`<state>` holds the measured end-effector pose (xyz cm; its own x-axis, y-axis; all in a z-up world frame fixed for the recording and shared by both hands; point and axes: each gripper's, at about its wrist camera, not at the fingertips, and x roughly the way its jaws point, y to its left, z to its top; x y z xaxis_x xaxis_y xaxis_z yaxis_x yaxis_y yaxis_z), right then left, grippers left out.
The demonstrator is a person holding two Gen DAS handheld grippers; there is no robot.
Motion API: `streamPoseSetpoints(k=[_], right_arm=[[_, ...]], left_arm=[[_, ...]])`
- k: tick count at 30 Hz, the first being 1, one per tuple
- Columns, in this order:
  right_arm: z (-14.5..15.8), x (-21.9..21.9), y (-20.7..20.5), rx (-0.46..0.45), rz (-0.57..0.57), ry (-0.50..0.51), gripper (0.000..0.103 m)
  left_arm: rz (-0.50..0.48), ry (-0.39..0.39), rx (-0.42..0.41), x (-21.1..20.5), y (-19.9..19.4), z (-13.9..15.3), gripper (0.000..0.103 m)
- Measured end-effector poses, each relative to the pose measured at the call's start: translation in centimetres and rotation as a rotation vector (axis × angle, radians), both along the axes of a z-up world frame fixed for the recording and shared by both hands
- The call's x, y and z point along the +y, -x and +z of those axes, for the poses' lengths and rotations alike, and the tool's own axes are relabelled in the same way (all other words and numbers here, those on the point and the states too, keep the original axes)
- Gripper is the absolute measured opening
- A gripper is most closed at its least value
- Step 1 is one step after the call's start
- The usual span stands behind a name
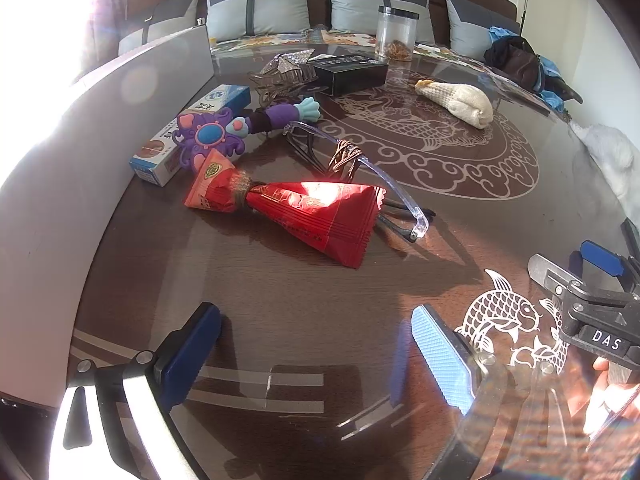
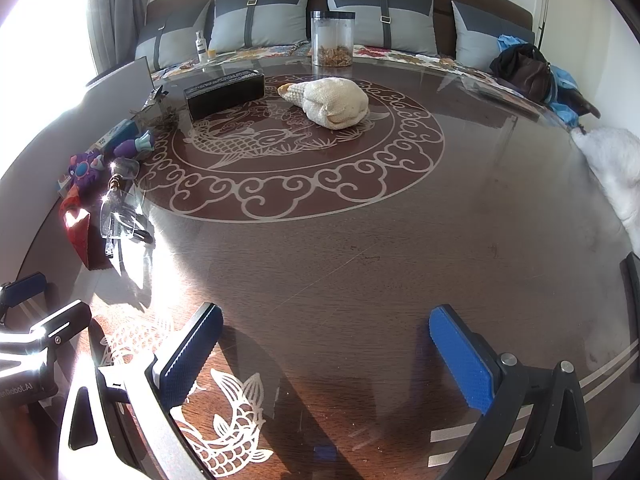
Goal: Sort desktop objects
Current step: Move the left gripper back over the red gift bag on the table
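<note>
- Two grippers, left (image 1: 316, 360) and right (image 2: 328, 352), hover with jaws apart, empty.
- Red packet (image 1: 304, 210) lies on the table (image 1: 320, 300) against the glasses (image 1: 360, 168): light, crinkly, likely slippery; pinch its tied neck.

Packet (image 1: 304, 216) on glasses (image 1: 360, 172), box (image 1: 352, 74) behind, perhaps apart

Harsh window glare from the left, long shadows, fisheye-warped edges.
</note>
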<state>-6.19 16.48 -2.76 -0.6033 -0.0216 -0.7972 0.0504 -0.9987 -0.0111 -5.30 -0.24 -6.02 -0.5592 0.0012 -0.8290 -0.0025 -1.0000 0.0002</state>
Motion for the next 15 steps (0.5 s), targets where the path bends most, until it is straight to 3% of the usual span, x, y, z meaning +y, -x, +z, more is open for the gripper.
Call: streamPoseSetpoints(k=[15], right_arm=[[-0.21,-0.01,-0.18,0.015,0.001,0.000,0.103]], left_arm=[[0.000,0.000,-0.004,-0.34,-0.03,-0.08,0.103]])
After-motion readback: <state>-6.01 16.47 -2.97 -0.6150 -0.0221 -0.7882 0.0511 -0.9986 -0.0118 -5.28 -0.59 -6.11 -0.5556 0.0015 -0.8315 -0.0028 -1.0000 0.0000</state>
